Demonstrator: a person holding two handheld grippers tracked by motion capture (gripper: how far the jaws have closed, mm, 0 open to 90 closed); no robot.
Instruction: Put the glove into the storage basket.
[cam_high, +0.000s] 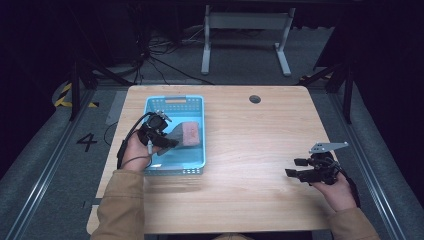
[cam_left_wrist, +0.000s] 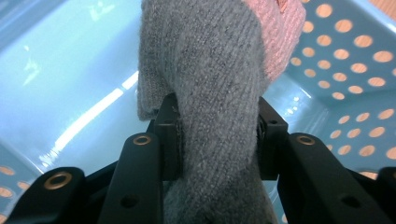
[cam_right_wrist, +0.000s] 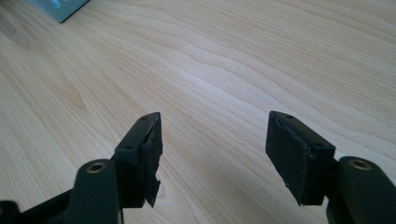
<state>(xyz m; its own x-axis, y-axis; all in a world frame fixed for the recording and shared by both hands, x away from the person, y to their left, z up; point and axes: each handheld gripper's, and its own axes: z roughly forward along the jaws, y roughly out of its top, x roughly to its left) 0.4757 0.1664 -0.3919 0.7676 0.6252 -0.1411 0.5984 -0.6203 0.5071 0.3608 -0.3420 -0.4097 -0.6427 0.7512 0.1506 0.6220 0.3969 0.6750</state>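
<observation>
Because the left gripper has its fingers clamped on the grey end of a grey-and-pink sock, the sock hangs inside the blue basket, while the right gripper waits over the worktop, fingers apart and empty.

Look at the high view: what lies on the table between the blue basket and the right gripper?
Nothing: between the blue basket and the right gripper the high view shows bare wooden table.

- Large dark number "4" painted on the grey floor, just off the table's left edge.
- No other readable text.
</observation>
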